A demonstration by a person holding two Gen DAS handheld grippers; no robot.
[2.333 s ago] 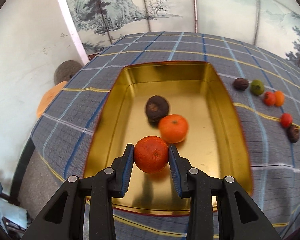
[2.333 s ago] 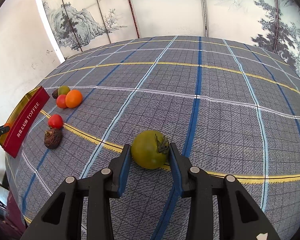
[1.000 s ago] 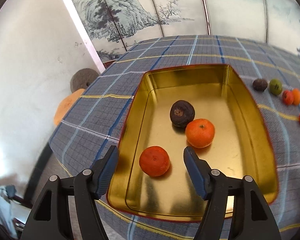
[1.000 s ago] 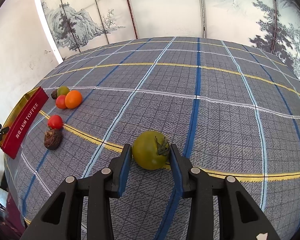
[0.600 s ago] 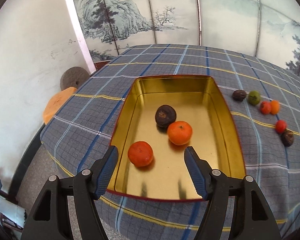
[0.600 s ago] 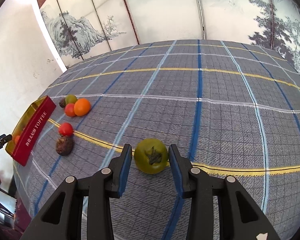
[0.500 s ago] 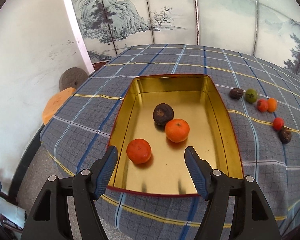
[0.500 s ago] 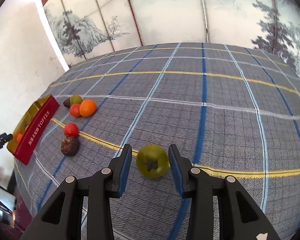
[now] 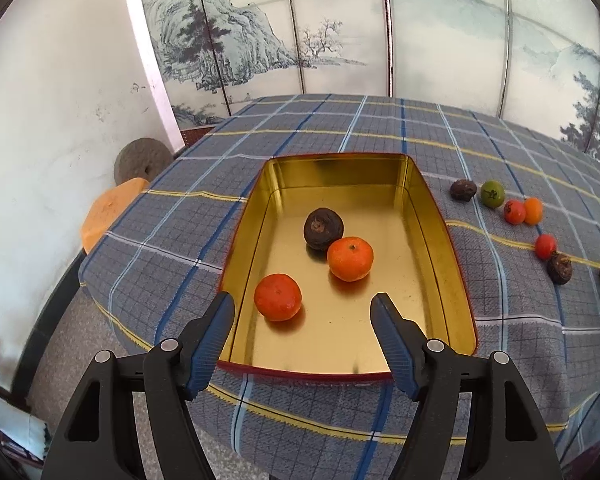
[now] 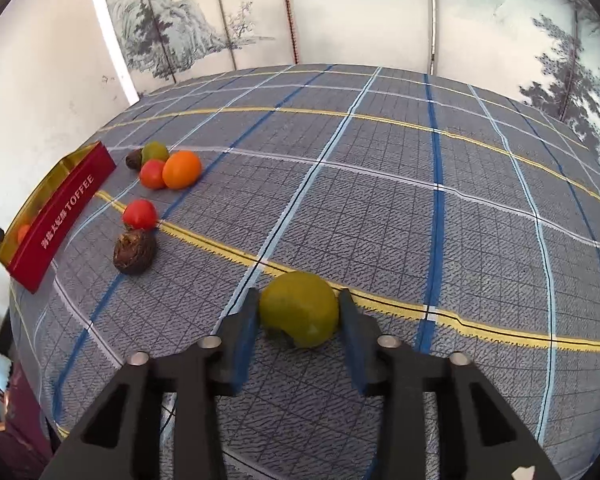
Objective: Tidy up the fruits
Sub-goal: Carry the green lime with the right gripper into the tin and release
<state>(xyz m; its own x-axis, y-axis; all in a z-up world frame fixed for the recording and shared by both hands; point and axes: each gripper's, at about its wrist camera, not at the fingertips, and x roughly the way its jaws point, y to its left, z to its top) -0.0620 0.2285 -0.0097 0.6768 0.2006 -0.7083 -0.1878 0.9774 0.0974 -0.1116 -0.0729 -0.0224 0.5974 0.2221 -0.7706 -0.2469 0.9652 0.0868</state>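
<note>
A: What is the right gripper (image 10: 299,312) doing?

B: Its jaws are closing on the green tomato (image 10: 299,309), both pads pressing its sides over the plaid tablecloth (image 10: 380,200).

A: And the left gripper (image 9: 302,312)?

B: Its jaws are standing wide with nothing between them, hovering above the near end of the gold tin (image 9: 428,208). A red-orange mandarin (image 9: 278,297) is lying at its 11 o'clock, an orange mandarin (image 9: 350,253) at 1 o'clock, touching a dark fruit (image 9: 323,228) beyond.

A: Other fruit?

B: Small ones are lying at 3 o'clock from the tin.
</note>
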